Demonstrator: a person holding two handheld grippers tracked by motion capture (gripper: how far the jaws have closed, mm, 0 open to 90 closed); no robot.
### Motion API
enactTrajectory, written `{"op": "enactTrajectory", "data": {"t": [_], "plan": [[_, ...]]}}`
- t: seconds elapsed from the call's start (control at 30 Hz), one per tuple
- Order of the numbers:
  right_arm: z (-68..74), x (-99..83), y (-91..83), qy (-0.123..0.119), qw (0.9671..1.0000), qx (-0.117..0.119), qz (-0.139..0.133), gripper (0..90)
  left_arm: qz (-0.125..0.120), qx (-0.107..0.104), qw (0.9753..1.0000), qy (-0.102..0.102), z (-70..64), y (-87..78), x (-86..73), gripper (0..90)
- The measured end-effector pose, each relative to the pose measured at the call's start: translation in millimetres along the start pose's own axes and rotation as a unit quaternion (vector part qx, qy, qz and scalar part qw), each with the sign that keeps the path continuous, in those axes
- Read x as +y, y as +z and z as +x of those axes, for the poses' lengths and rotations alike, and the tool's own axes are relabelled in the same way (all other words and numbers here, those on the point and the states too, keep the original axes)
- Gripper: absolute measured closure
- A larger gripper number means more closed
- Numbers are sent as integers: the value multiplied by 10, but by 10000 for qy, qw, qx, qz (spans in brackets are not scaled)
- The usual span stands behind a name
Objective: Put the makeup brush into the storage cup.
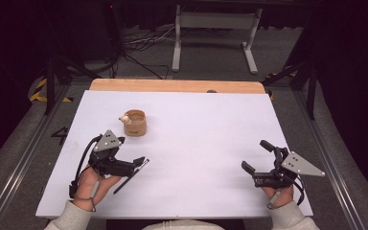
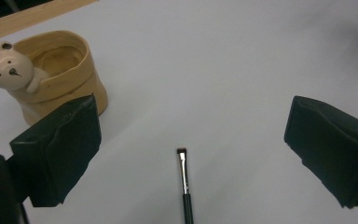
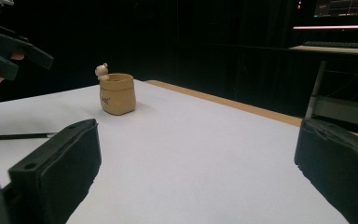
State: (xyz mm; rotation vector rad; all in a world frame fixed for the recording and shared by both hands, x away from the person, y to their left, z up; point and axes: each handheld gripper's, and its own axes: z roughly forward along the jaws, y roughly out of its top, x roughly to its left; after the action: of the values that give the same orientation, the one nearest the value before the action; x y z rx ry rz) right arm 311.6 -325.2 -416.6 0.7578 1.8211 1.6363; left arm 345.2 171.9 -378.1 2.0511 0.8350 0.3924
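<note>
Matt, perhaps ceramic pot point(image 2: 60, 74); metal-ferruled brush point(image 2: 185, 179)

1. A white desk point(image 1: 196, 143) with a bare wooden strip point(image 1: 172, 86) along its far edge, beyond both grippers.
2. A grey metal stand point(image 1: 214, 21) on the floor point(image 1: 206, 67), farther off still.
3. Black cables point(image 1: 143, 43) beside it, on the left gripper's side.

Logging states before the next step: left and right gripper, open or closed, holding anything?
Left gripper: open, holding nothing; the brush lies on the table between its jaws.
Right gripper: open, holding nothing.
</note>
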Motion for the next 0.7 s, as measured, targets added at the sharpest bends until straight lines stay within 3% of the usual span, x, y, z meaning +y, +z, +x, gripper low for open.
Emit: {"op": "enactTrajectory", "data": {"t": [0.13,0.33,0.47,0.53,0.7], "plan": [[-3,5,-9,-31,10000,-47,15,10,235,-192,9995,-49,20,24,37,61],[-17,7,-11,-69,9996,-155,214,11,570,-32,9983,75,16,46,91,53],[-35,3,-6,-3,9992,-201,350,11,621,105,9979,138,6,39,124,17],[-36,5,-5,-12,9990,-213,380,12,717,115,9971,226,13,40,145,17],[-37,10,-8,-70,9989,-215,405,15,935,9,9955,184,35,42,173,37]]}}
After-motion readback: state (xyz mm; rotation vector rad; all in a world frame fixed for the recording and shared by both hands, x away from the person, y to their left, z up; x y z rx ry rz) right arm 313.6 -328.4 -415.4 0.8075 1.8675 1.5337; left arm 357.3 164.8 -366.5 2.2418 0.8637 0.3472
